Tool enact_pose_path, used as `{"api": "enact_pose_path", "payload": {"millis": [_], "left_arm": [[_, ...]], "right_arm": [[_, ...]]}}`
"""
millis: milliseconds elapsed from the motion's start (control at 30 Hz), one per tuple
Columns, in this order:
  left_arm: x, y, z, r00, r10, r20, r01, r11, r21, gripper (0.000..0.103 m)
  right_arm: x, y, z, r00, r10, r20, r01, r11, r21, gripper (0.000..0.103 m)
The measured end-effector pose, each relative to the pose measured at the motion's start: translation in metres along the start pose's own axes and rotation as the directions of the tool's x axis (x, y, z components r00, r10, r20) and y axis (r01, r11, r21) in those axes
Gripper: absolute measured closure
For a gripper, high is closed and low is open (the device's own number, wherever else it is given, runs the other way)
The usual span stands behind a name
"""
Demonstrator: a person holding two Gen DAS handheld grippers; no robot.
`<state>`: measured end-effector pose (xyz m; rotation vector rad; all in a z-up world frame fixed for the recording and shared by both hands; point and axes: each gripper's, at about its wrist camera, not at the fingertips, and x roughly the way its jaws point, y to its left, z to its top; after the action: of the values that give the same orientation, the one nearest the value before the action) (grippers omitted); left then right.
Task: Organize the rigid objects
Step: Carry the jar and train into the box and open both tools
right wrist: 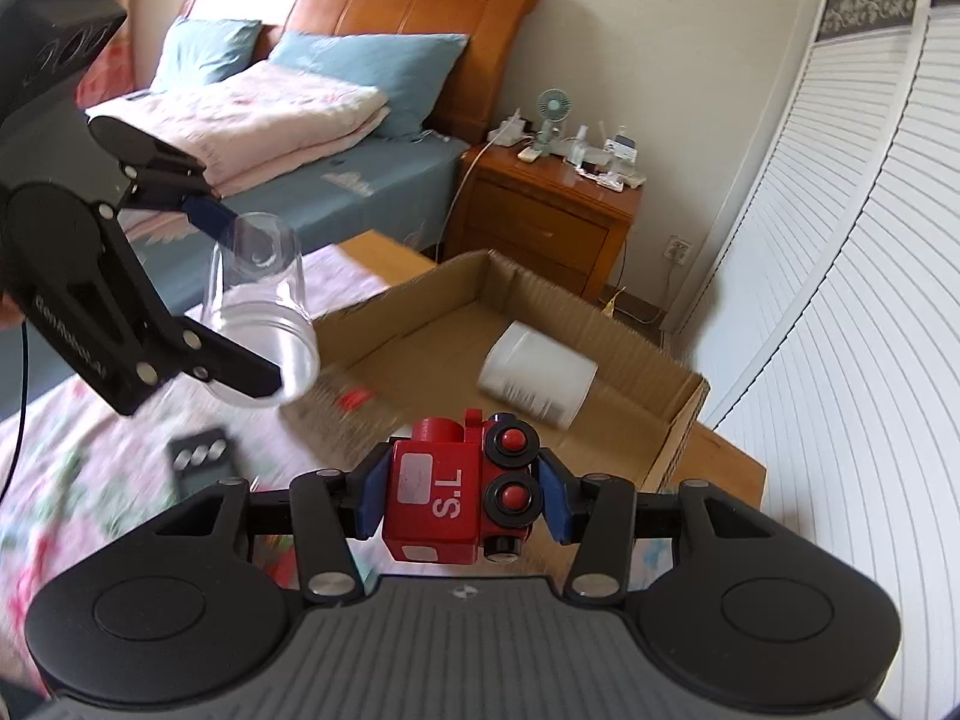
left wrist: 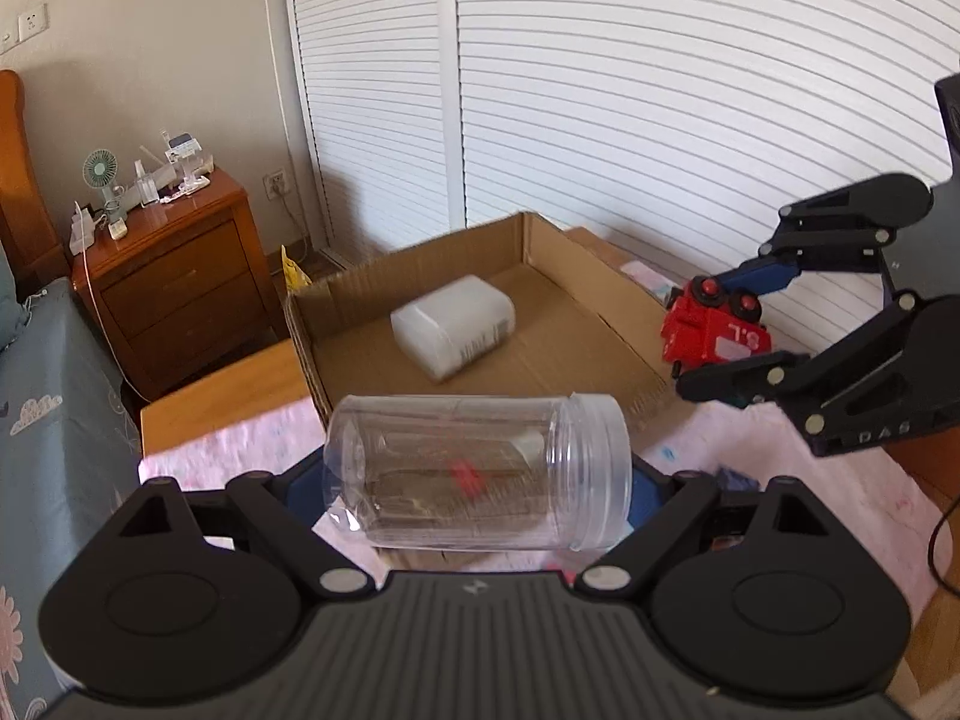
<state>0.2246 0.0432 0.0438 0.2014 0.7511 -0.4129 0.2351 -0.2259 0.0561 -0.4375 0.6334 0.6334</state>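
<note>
- A white container [left wrist: 453,324] is lying alone inside the cardboard box [left wrist: 600,276].
- The left gripper [left wrist: 477,474] is gripping a clear jar [left wrist: 477,471] sideways, jaws wide.
- The right gripper [right wrist: 459,495] is clamping a red toy train [right wrist: 462,495], jaws narrow.

clear jar [left wrist: 477,471] sideways, held | red toy train [right wrist: 459,495] held | white bottle [left wrist: 453,324] in cardboard box [left wrist: 360,288]

- Left gripper [left wrist: 477,483]: matte black ribbed body, round side housings, silver screws, blue pads.
- Right gripper [right wrist: 459,495]: same black linkage, blue pads, pale lettering on its side.
</note>
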Motion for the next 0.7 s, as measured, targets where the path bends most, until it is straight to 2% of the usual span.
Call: {"api": "enact_pose_path", "payload": {"millis": [67, 167, 200, 367, 533, 700], "left_arm": [[0.01, 0.005, 0.01, 1.0, 0.003, 0.002, -0.003, 1.0, -0.008, 0.012], [0.023, 0.01, 0.02, 1.0, 0.009, -0.003, -0.009, 1.0, -0.015, 0.012], [0.026, 0.012, 0.022, 1.0, 0.012, -0.004, -0.012, 1.0, -0.018, 0.012], [0.045, 0.018, 0.03, 1.0, 0.014, -0.02, -0.014, 1.0, -0.025, 0.012], [0.067, 0.023, 0.038, 0.999, 0.015, -0.041, -0.018, 0.998, -0.053, 0.012], [0.081, 0.026, 0.044, 0.998, 0.041, -0.044, -0.045, 0.994, -0.097, 0.009]], "right_arm": [[0.012, -0.007, 0.007, 1.0, -0.001, -0.005, 0.001, 1.0, 0.023, 0.046], [0.021, -0.013, 0.011, 1.0, -0.025, 0.014, 0.024, 0.998, 0.052, 0.02], [0.022, -0.013, 0.01, 1.0, -0.023, 0.019, 0.021, 0.998, 0.06, 0.016], [0.021, -0.01, 0.002, 1.0, -0.031, -0.003, 0.031, 0.992, 0.123, 0.006], [0.014, -0.006, -0.009, 0.999, -0.034, -0.035, 0.04, 0.982, 0.183, 0.005], [0.002, -0.003, -0.018, 0.998, -0.057, -0.037, 0.064, 0.975, 0.213, 0.0]]}}
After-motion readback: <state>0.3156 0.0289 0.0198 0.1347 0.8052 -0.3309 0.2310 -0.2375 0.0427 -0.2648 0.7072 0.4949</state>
